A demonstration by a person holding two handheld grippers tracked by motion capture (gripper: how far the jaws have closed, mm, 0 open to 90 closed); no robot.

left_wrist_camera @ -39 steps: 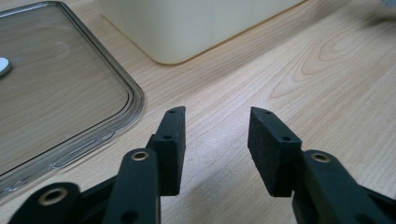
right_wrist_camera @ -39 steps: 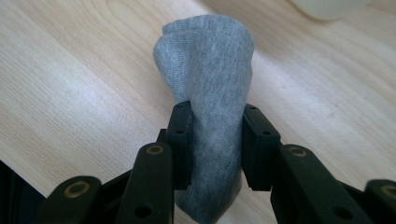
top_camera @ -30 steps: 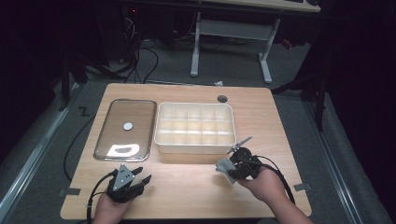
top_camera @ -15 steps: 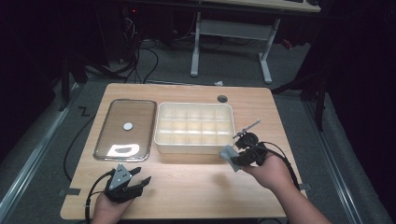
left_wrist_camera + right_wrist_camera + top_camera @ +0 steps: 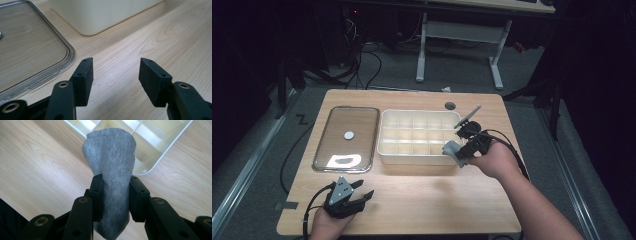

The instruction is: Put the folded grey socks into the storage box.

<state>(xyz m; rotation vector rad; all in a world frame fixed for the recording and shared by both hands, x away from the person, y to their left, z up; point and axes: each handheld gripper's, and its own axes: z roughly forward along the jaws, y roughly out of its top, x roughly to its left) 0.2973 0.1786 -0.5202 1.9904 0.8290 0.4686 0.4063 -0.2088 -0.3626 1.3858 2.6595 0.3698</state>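
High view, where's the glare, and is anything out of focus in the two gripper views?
High view: a white glare patch sits on the clear lid near its front edge, and the room around the table is dark. Left gripper view: the wood grain is sharp; the near arms of the left claw are soft. Right gripper view: the grey cloth is crisp; the divided tray behind is bright and slightly washed out.

I see the grey knit fabric roll (image 5: 111, 162) clamped upright, bunched (soft, slightly creased), above the cream compartmented plastic tray's (image 5: 384, 150) four-o'clock corner.
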